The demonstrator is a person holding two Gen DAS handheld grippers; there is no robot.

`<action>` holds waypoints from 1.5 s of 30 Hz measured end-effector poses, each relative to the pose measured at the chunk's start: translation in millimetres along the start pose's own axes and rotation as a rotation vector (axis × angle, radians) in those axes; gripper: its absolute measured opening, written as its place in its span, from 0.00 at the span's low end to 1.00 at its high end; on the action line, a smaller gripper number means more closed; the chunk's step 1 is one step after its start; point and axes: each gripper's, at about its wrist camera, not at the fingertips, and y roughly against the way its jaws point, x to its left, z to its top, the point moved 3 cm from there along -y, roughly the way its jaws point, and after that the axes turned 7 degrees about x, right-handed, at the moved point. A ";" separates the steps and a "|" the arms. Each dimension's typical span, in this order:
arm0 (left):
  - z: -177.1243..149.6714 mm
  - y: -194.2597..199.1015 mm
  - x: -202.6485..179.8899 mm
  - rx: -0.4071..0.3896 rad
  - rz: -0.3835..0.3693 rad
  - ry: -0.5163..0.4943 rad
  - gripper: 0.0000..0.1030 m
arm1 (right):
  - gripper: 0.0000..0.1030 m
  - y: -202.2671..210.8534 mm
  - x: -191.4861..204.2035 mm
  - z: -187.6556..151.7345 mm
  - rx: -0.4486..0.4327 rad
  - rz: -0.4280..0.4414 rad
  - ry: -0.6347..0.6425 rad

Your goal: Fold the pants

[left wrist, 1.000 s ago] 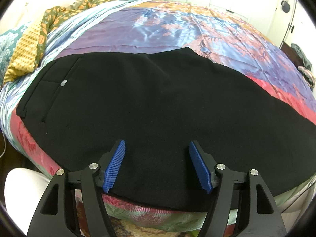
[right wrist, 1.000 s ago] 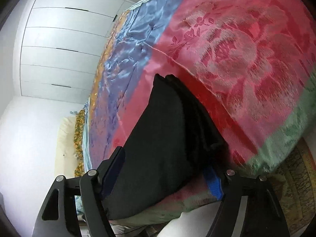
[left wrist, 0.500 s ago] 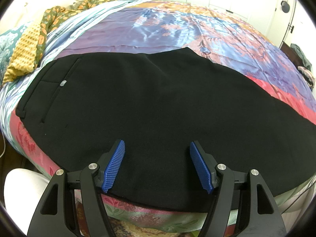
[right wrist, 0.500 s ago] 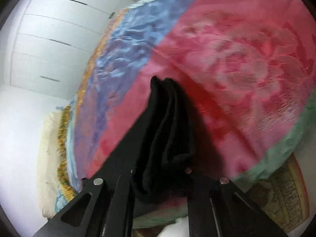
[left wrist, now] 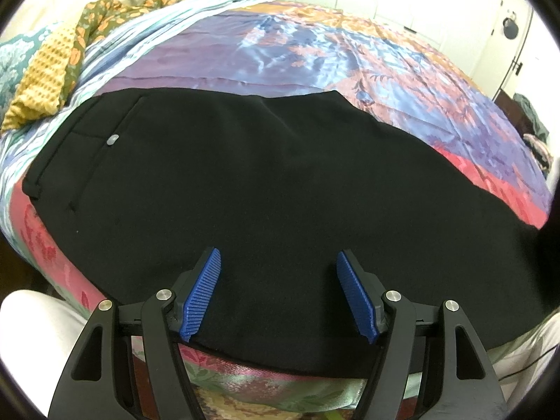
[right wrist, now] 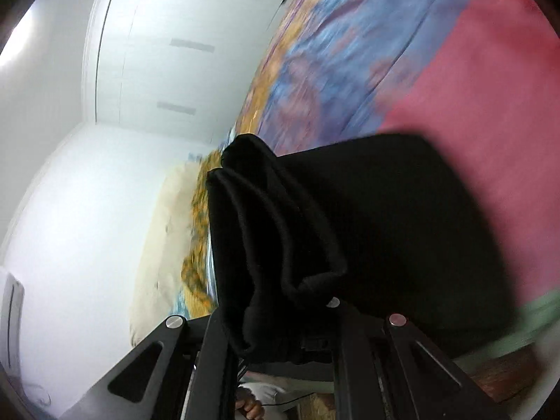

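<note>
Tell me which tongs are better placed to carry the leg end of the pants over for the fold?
Right. The right tongs are shut on the bunched hem of the black pants and have it off the bedspread. The left tongs hang open above flat cloth, gripping nothing.

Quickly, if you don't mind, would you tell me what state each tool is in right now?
Left tool: open, holding nothing, poised over the black pants.
Right tool: closed on the bunched end of the black pants.
</note>
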 end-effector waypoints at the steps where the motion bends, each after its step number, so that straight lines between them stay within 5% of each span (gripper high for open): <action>1: -0.2 0.4 0.6 0.000 -0.005 0.001 0.69 | 0.11 -19.1 7.7 -7.8 0.024 -0.007 0.021; 4: -0.9 0.6 0.9 0.003 -0.016 -0.006 0.69 | 0.13 -97.6 38.2 -43.8 0.154 -0.033 0.144; 6: -1.6 0.5 0.3 0.006 -0.017 -0.019 0.69 | 0.21 -144.3 52.6 -71.9 0.265 -0.128 0.296; 8: -2.2 1.8 0.3 0.010 -0.026 -0.027 0.70 | 0.51 -176.8 64.7 -102.4 0.372 -0.248 0.507; 9: -2.5 3.1 1.0 0.012 -0.034 -0.024 0.70 | 0.51 -178.9 68.5 -109.4 0.384 -0.270 0.572; 11: -3.1 9.3 4.4 0.012 -0.060 0.004 0.70 | 0.65 -163.7 82.0 -126.1 0.351 -0.327 0.744; 15: -2.6 37.6 1.8 -0.006 -0.161 0.077 0.70 | 0.87 -95.5 94.8 -129.5 0.109 -0.454 0.958; 19: 1.0 71.2 -48.1 -0.013 -0.390 -0.019 0.70 | 0.97 -27.6 80.4 -103.7 -0.111 -0.559 0.901; 21: 3.3 70.1 -75.0 0.017 -0.429 -0.099 0.63 | 0.97 -4.8 68.0 -83.6 -0.184 -0.545 0.769; 24: 4.9 50.1 -109.3 0.083 -0.401 -0.197 0.41 | 0.97 -0.2 44.0 -56.1 -0.200 -0.523 0.617; 29: 7.2 12.6 -120.3 0.203 -0.336 -0.174 0.37 | 0.97 -9.7 43.6 -58.7 -0.161 -0.487 0.646; 32: 2.4 2.9 -125.0 0.248 -0.317 -0.176 0.03 | 0.97 -0.3 43.8 -70.3 -0.145 -0.485 0.675; 38: -1.4 55.0 -121.1 0.135 -0.307 -0.238 0.02 | 0.97 10.0 41.4 -75.7 -0.167 -0.478 0.676; 42: -16.8 17.6 -97.4 0.226 -0.223 -0.185 0.02 | 0.97 5.7 36.6 -73.3 -0.142 -0.477 0.652; 45: -20.9 14.3 -95.4 0.227 -0.233 -0.165 0.05 | 0.97 1.4 34.1 -72.9 -0.122 -0.481 0.642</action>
